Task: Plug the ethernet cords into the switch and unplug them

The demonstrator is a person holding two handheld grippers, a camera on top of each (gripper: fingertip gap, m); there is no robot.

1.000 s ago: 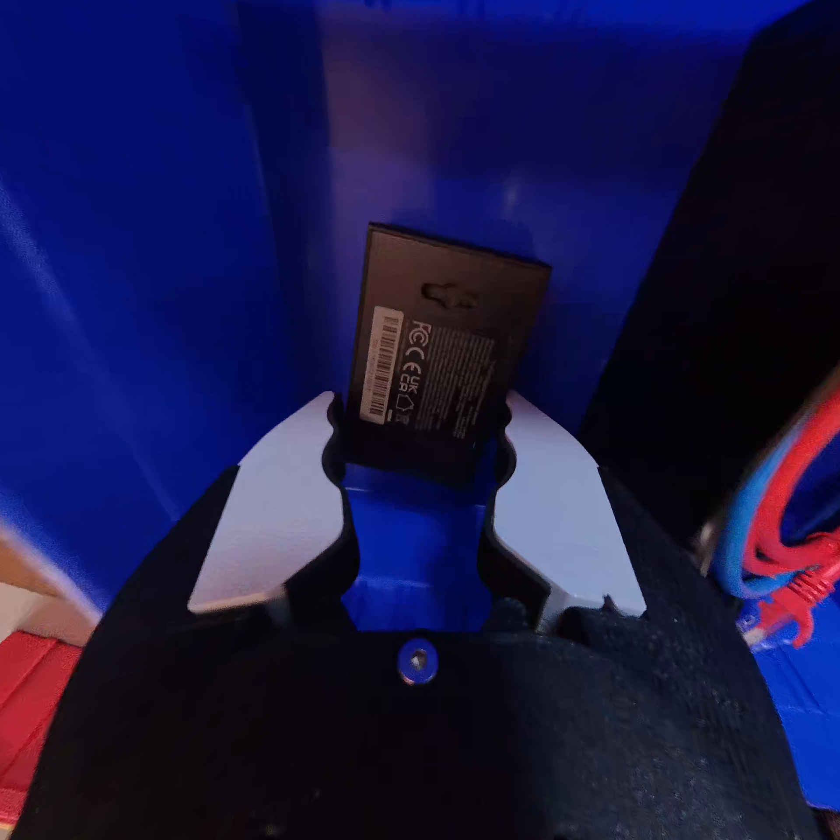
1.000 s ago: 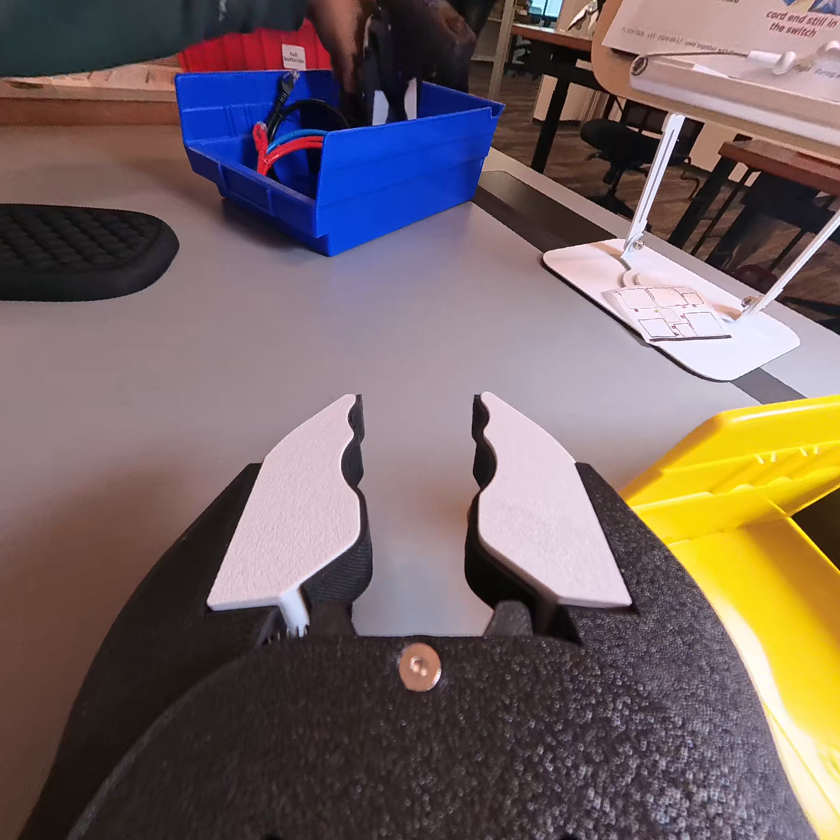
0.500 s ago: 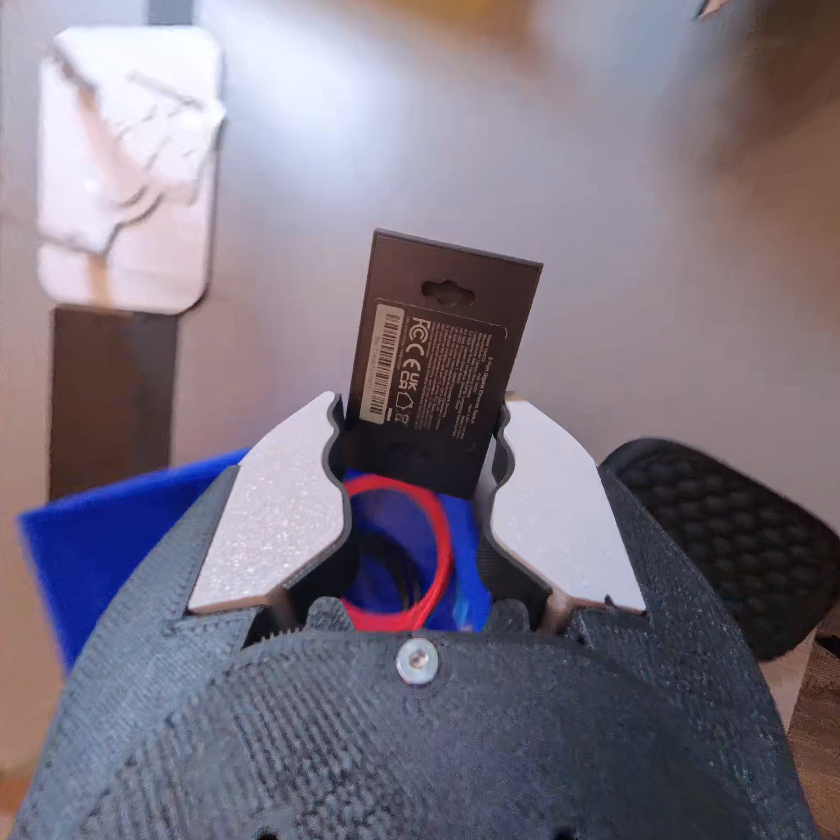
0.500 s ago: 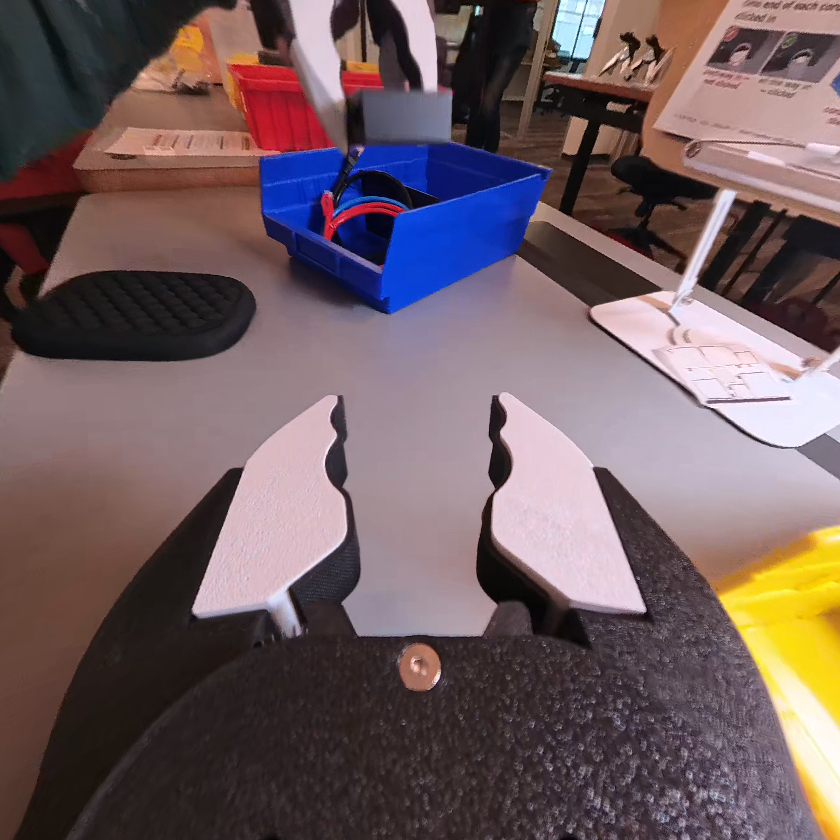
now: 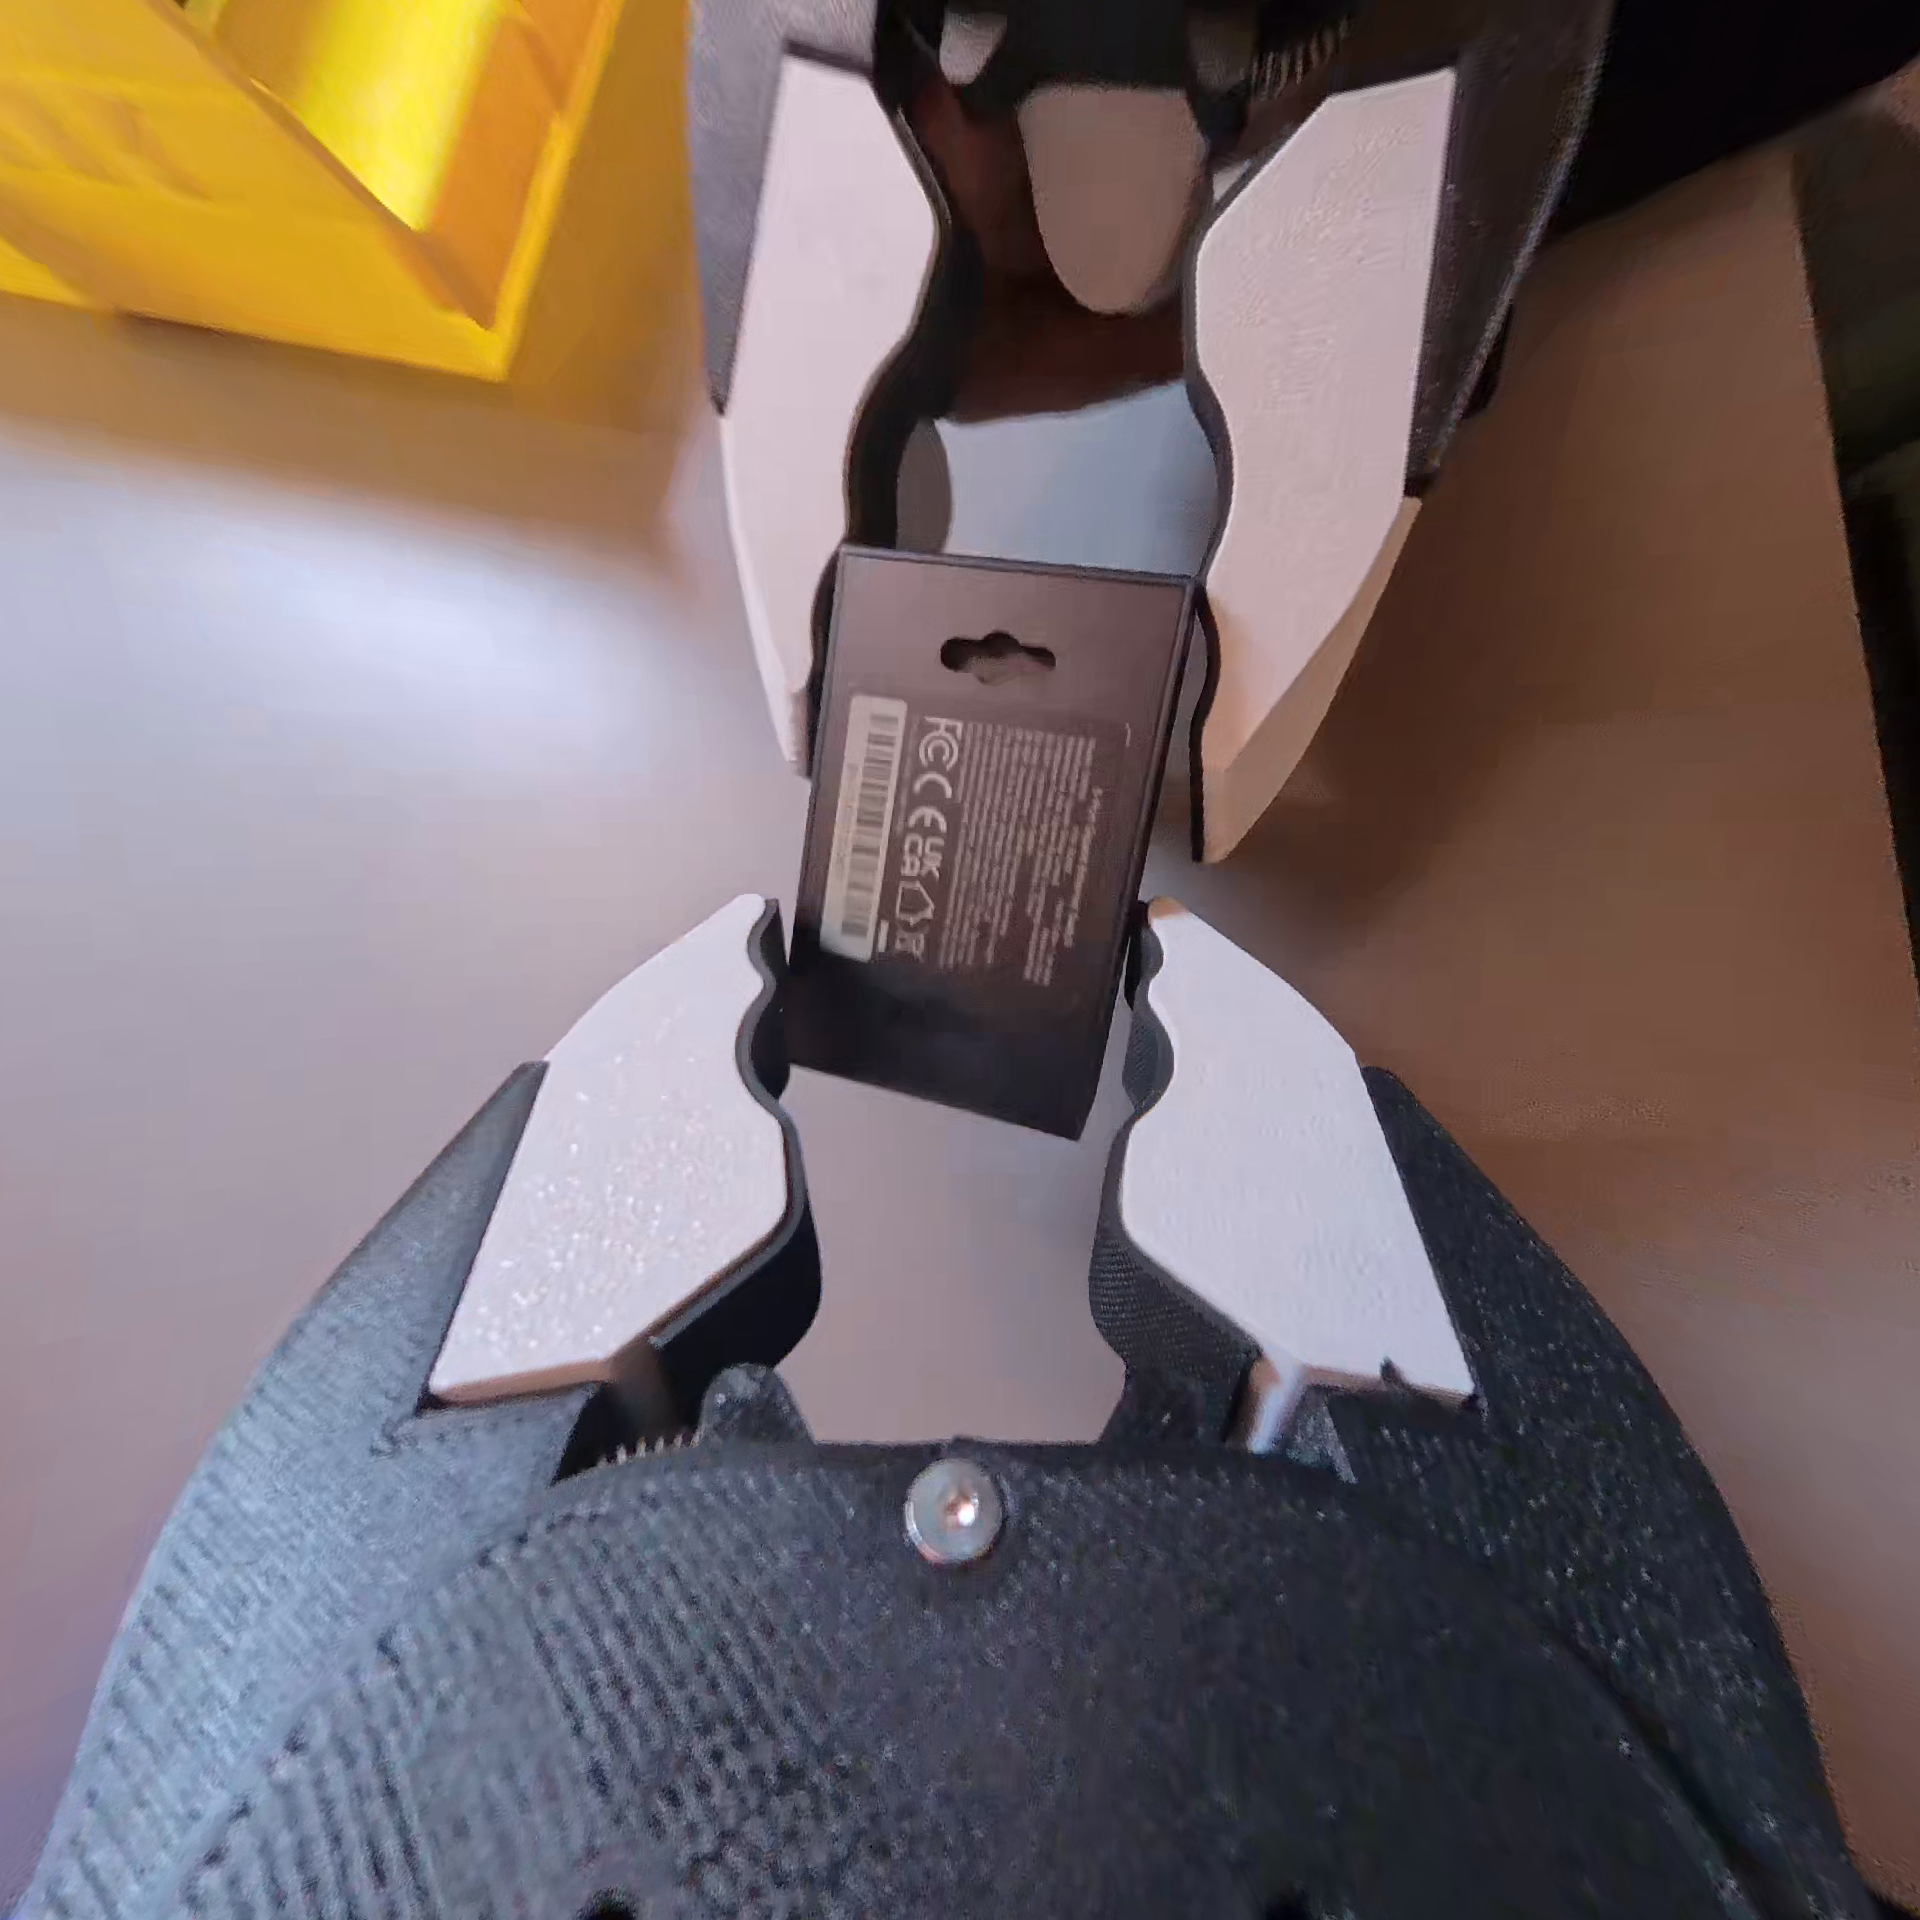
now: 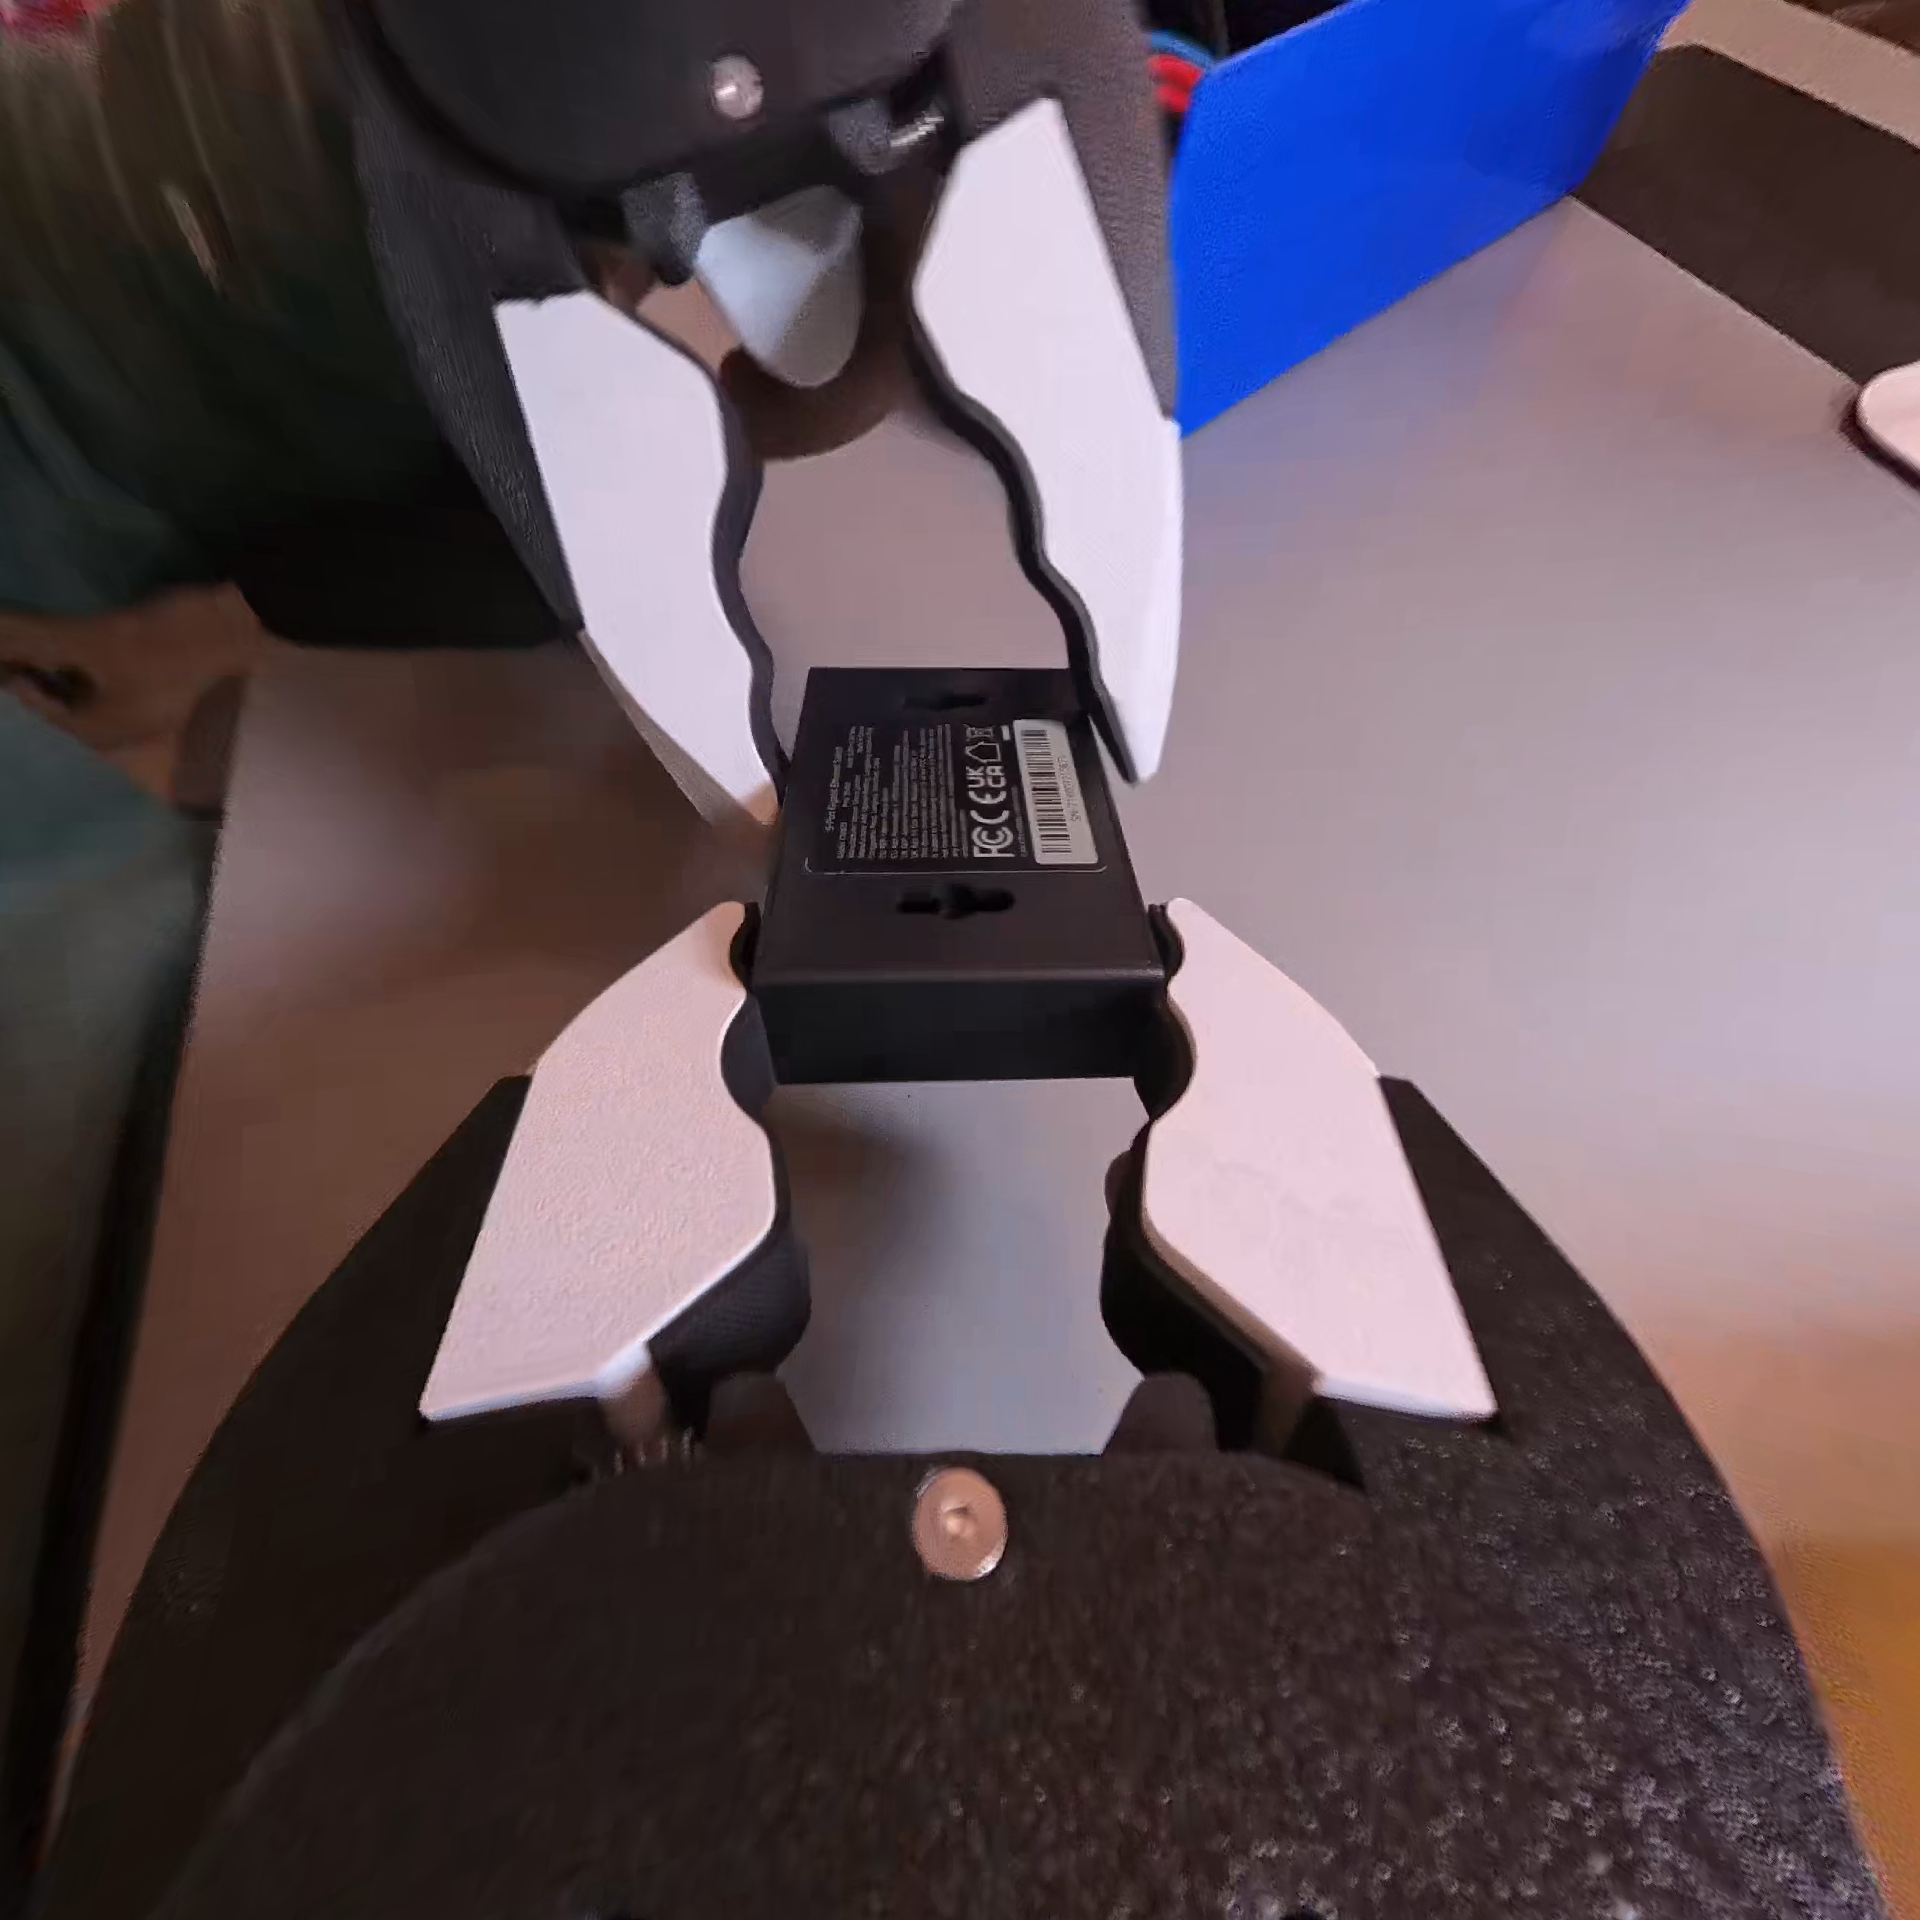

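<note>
A small black switch (image 5: 987, 831) hangs label side up above the grey table, between both grippers. My left gripper (image 5: 956, 925) is shut on one end of it. My right gripper (image 6: 956, 925) faces the left one and is open, its fingertips close on either side of the switch's (image 6: 951, 862) other end. The right gripper also shows at the top of the left wrist view (image 5: 1003, 795), and the left gripper at the top of the right wrist view (image 6: 940, 784). Bits of red and blue cords (image 6: 1169, 73) show in the blue bin (image 6: 1382, 208). The switch's ports are hidden.
A yellow bin (image 5: 312, 156) stands on the table (image 5: 312, 727) beside the right gripper. A person's dark green sleeve (image 6: 104, 416) is behind the left gripper. The edge of a white stand base (image 6: 1891, 416) shows at the far right. Both grippers' tips are close together, under 4 cm apart.
My left gripper lifted the switch out of the blue bin and carried it over the table to my right gripper. The right gripper opened wider and now flanks the switch's free end.
</note>
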